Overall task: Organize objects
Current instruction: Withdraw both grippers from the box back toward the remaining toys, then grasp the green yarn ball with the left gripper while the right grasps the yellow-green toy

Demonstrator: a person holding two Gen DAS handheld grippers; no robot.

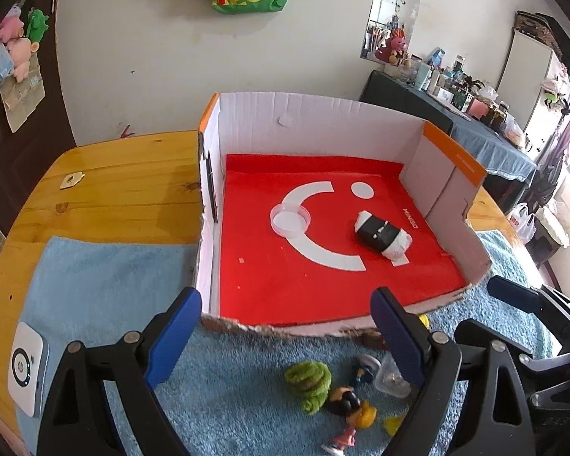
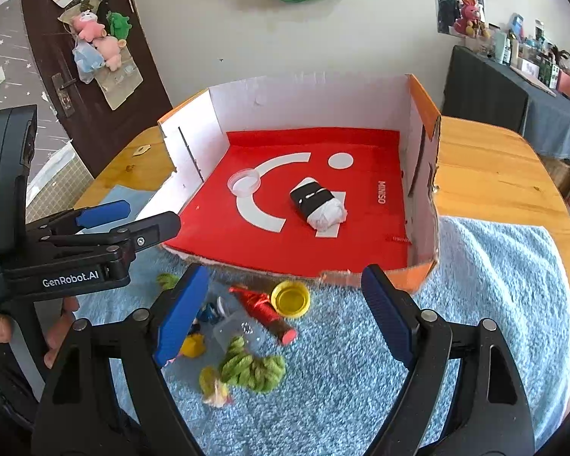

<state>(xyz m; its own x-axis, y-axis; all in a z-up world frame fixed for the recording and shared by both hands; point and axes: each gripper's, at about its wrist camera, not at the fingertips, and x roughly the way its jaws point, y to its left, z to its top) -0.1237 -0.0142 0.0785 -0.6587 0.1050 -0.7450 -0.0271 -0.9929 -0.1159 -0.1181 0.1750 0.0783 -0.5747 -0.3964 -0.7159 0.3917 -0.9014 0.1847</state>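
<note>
An open cardboard box (image 1: 323, 114) (image 2: 307, 91) with a red floor holds a clear round lid (image 1: 289, 219) (image 2: 244, 183) and a black-and-white rolled bundle (image 1: 383, 235) (image 2: 318, 205). In front of it, on the blue towel (image 1: 106, 266) (image 2: 486, 277), lie a green yarn bundle (image 1: 309, 380) (image 2: 252, 368), a small doll (image 1: 351, 414), a clear plastic cup (image 1: 393, 380), a yellow cap (image 2: 290, 298) and a red tube (image 2: 266, 313). My left gripper (image 1: 285, 342) is open and empty above these. My right gripper (image 2: 281, 319) is open and empty too. The left gripper also shows in the right wrist view (image 2: 129, 216).
A white square device (image 1: 26, 368) lies at the towel's left edge. A small tan tag (image 1: 71, 180) sits on the wooden table (image 1: 114, 174) (image 2: 486, 167). A door with plush toys (image 2: 95, 38) stands behind, and a cluttered side table (image 1: 456, 91) is at the right.
</note>
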